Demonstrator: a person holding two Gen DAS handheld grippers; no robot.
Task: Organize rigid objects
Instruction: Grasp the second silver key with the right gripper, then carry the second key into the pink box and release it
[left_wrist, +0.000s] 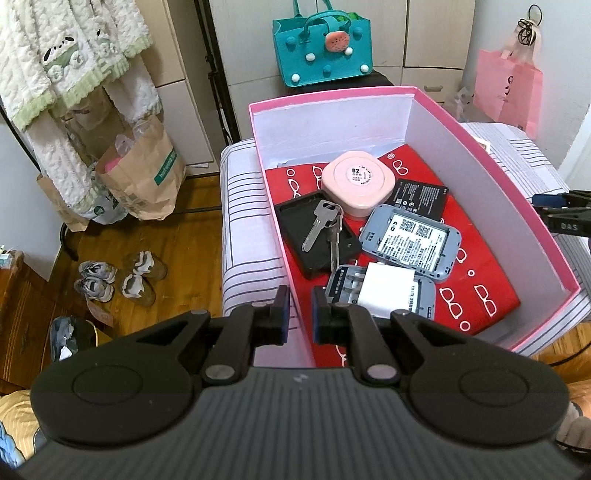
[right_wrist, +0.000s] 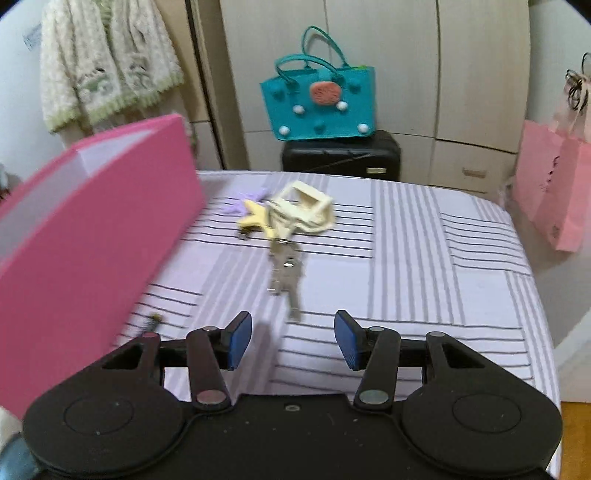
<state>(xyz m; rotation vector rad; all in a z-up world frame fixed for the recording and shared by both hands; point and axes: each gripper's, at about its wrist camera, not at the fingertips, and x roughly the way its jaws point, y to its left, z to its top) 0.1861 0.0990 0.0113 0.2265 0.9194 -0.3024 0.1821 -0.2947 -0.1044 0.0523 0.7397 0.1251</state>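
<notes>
1. Your right gripper (right_wrist: 293, 339): jaws wide apart, holding nothing, just short of the keys.
2. Key bunch (right_wrist: 286, 275): silver, blurred, with cream and yellow charms (right_wrist: 295, 210), mid-surface on the striped cover (right_wrist: 443, 258), beside the pink box (right_wrist: 92, 221).
3. Your left gripper (left_wrist: 297, 314): jaws narrowly parted, empty, over the box's near edge.

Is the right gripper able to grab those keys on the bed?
Probably yes. The right gripper is open and pointed at the keys, which lie flat on the striped bed just ahead of it. Nothing sits between them; the pink box is off to the side.
</notes>
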